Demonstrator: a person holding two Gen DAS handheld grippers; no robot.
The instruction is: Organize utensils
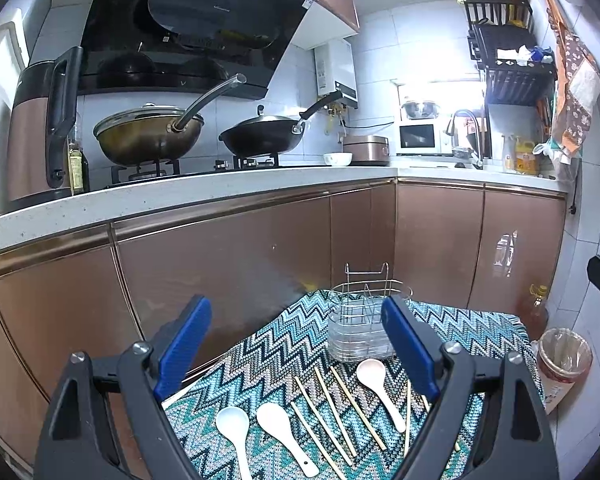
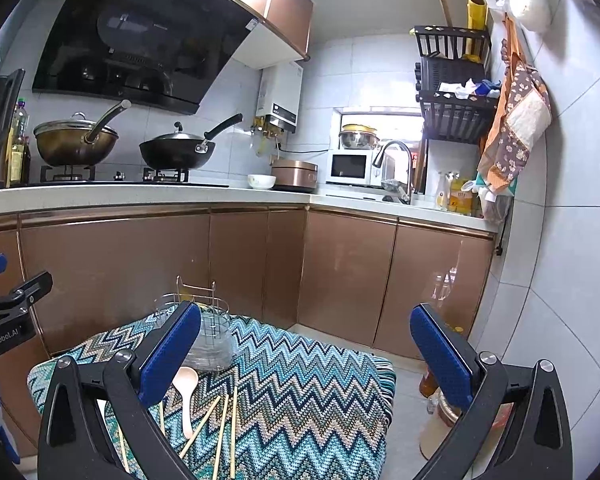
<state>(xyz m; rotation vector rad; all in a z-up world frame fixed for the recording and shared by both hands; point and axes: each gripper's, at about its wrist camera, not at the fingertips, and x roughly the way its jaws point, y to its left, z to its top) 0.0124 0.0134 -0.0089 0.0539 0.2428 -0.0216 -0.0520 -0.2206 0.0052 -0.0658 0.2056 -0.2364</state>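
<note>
Chopsticks [image 1: 342, 416] partly behind right tongs [image 2: 306, 354]

Lighting: bright, even daylight; window [image 2: 380, 120] overexposed, glare spilling onto the sink. Reflections on cabinet doors [image 1: 504, 248]. Focus sharp. Strong fisheye curvature, dark vignetted corners.

A home kitchen: woks [image 1: 148, 136] on a gas stove, range hood [image 1: 188, 28], microwave [image 2: 350, 167], sink tap [image 2: 394, 160].
</note>
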